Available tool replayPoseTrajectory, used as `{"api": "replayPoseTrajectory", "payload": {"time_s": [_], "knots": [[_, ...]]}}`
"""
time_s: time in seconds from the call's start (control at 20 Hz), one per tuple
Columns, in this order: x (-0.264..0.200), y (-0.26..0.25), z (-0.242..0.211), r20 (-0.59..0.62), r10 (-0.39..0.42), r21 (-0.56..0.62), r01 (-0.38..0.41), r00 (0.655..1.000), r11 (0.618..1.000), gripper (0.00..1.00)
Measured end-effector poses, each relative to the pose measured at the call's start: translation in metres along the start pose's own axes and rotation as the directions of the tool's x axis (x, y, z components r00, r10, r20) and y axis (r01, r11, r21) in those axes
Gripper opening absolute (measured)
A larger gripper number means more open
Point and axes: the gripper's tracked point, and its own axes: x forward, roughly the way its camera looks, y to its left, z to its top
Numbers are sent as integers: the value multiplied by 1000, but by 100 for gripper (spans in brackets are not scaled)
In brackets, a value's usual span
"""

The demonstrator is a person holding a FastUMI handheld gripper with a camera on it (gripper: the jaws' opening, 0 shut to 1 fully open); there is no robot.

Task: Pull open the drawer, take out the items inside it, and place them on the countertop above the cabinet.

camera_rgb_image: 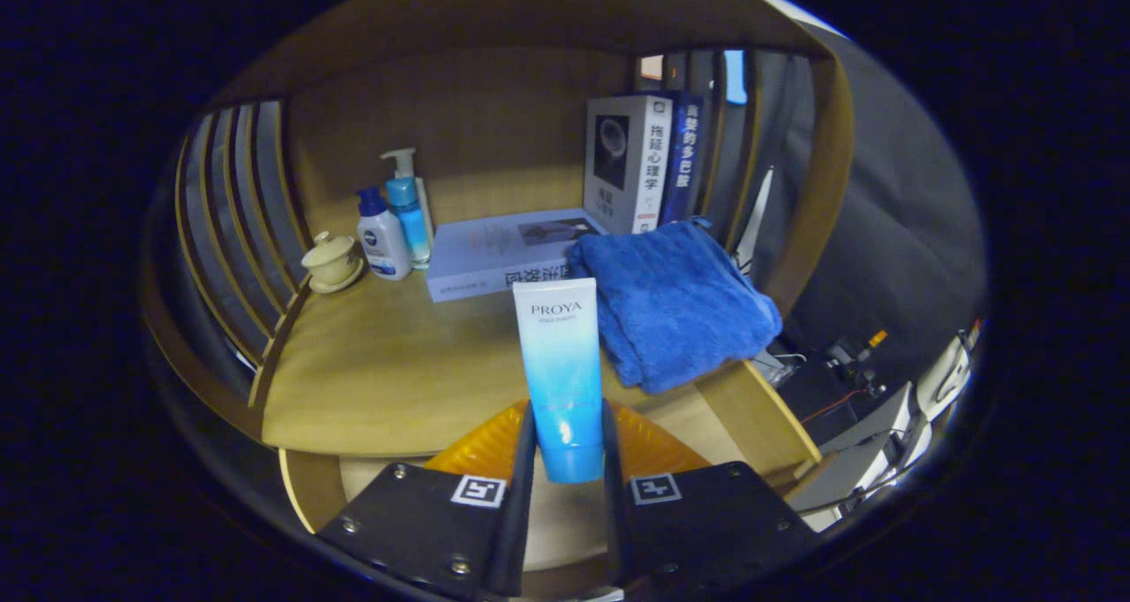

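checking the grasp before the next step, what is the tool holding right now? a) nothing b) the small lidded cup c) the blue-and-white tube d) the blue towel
c, the tool has both fingers pressed on the lower end of the blue-and-white tube, which stands upright between them, while the blue towel lies beyond them on the countertop and the lidded cup sits far back beside the bottles.

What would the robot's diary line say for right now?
gripper: jaws shut on tube | tube: upright, lifted before countertop | blue towel: on countertop, right of tube | next: probably set tube down
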Motion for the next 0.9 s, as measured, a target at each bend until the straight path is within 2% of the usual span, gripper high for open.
{"api": "replayPoseTrajectory", "payload": {"time_s": [0.2, 0.5, 0.6, 0.75, 0.8, 0.9], "knots": [[22, 24, 3, -2, 99, -5, -99, 995, 995, 37], [45, 39, -2, 8, 171, -47, -170, 985, 984, 39], [41, 48, 7, 60, 220, -44, -217, 974, 975, 46], [23, 51, 21, 148, 255, -45, -251, 955, 967, 64], [17, 47, 26, 188, 258, -53, -253, 948, 966, 74], [-6, 46, 37, 282, 287, -82, -275, 916, 958, 74]]}}
